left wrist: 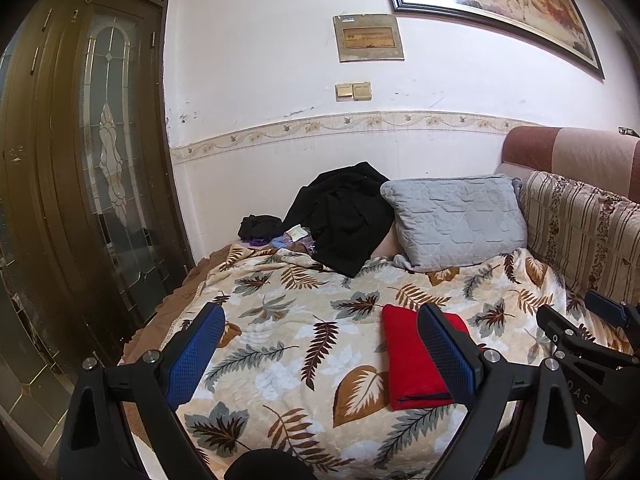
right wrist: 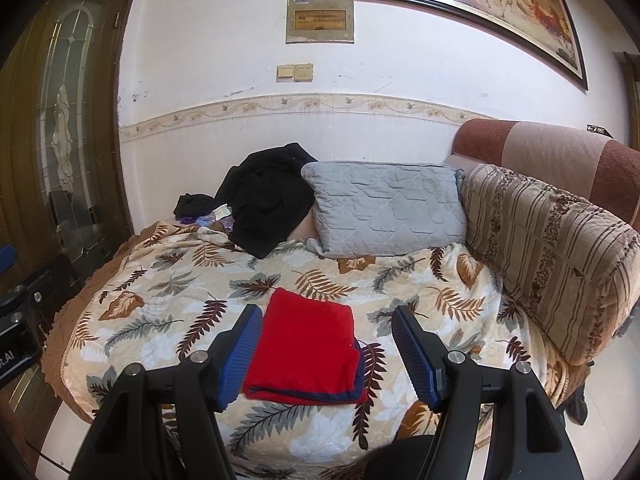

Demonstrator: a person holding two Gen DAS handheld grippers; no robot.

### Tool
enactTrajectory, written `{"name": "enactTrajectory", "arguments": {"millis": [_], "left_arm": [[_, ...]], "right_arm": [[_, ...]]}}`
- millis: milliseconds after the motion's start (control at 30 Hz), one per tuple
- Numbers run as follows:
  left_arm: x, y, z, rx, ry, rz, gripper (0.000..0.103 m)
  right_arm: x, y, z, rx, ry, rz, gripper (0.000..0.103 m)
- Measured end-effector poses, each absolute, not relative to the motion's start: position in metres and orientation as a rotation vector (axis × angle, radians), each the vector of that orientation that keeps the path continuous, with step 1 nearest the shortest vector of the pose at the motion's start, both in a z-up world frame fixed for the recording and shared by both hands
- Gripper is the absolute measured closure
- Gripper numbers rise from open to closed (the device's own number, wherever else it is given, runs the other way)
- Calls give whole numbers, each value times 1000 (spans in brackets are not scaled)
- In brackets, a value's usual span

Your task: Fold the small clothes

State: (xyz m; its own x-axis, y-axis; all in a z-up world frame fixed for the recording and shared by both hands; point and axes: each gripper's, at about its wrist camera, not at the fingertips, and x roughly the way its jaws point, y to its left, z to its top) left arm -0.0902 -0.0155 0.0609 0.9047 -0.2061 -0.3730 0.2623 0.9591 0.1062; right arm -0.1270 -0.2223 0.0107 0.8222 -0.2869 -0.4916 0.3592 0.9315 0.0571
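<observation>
A red garment (right wrist: 306, 354) with a dark blue edge lies folded into a flat rectangle on the leaf-patterned blanket (right wrist: 192, 292). In the right wrist view my right gripper (right wrist: 326, 314) hovers above it, jaws wide apart, nothing between the pads. In the left wrist view the same red garment (left wrist: 412, 360) lies partly behind my left gripper's right finger (left wrist: 448, 348). My left gripper (left wrist: 320, 312) is open over bare blanket (left wrist: 288, 320), to the left of the garment. The right gripper's black frame (left wrist: 588, 344) shows at the right edge.
A grey quilted pillow (right wrist: 384, 208) and a heap of black clothes (right wrist: 268, 196) lie at the far end of the bed by the wall. A striped cushion (right wrist: 548, 248) lines the right side. A wooden door with glass (left wrist: 80, 184) stands to the left.
</observation>
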Motion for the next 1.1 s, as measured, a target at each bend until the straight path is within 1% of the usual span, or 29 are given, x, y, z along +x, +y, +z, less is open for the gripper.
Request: {"name": "enactTrajectory", "arguments": {"millis": [1100], "left_arm": [[-76,-19,58,140,386,-279,6]], "right_arm": [[-114,-234,5,127,508,-366,32]]}}
